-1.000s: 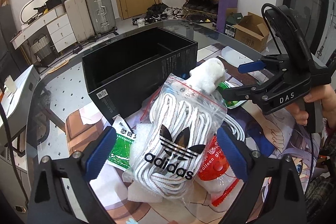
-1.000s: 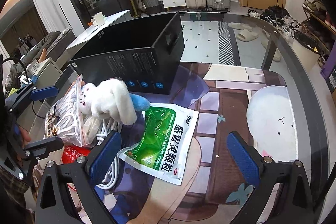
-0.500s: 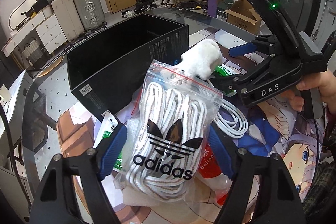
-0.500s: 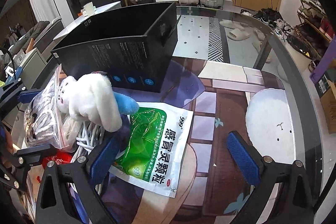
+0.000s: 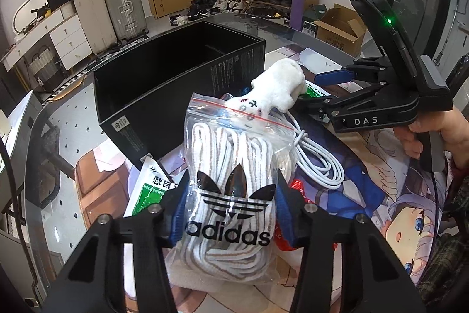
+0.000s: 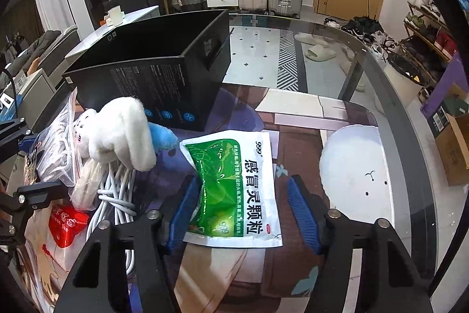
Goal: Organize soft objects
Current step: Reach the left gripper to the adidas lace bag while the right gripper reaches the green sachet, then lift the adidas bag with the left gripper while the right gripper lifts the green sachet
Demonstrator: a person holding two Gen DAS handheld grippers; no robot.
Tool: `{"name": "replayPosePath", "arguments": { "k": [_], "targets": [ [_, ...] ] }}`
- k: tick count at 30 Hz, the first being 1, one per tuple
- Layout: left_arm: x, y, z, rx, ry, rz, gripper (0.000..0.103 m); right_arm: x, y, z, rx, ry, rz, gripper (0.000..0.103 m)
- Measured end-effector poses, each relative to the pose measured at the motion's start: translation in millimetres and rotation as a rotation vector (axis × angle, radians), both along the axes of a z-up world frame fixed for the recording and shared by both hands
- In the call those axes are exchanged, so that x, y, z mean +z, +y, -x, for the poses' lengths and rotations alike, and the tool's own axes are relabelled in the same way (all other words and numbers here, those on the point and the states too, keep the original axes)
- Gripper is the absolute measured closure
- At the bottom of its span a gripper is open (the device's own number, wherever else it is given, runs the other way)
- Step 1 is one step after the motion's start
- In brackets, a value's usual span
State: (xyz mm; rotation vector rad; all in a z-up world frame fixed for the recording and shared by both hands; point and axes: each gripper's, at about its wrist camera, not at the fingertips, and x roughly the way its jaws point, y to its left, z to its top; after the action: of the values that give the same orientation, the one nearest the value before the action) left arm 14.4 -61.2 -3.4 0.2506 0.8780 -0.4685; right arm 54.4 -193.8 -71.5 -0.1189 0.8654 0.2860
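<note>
A clear zip bag of white laces (image 5: 231,181) with an Adidas logo lies on the pile, and my left gripper (image 5: 231,204) is closing on it, both blue pads pressed into its sides. In the right wrist view that left gripper (image 6: 26,157) sits at the left edge around the same laces bag (image 6: 49,151). A white plush toy (image 5: 278,90) (image 6: 123,131) with a blue part leans on the bag's top. My right gripper (image 6: 244,210) (image 5: 316,91) is closing around a green sachet (image 6: 234,184). Its left pad crumples the sachet's edge, while the right pad stands just clear.
An open black box (image 5: 164,84) (image 6: 152,72) stands behind the pile on the glass table (image 6: 337,72). A coiled white cable (image 5: 319,163) (image 6: 114,195), a red packet (image 6: 66,222) and a second green sachet (image 5: 152,189) lie around. A printed mat (image 6: 348,166) covers the table's right.
Both grippers' jaws have narrowed. The left closed onto the laces bag. The right drew in around the green sachet and bent its left edge.
</note>
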Motion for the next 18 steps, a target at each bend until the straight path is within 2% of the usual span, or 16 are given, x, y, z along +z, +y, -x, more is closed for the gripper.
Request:
{"name": "replayPosePath", "arguments": {
  "k": [8,18],
  "targets": [
    [8,7,6,0.024,-0.012,0.032,0.059,1,-4,5,0.033,0.009,-0.029,0.063],
    [16,13,10,0.089,-0.037,0.049,0.060,2,1,26,0.086,0.027,-0.044,0.067]
  ]
}}
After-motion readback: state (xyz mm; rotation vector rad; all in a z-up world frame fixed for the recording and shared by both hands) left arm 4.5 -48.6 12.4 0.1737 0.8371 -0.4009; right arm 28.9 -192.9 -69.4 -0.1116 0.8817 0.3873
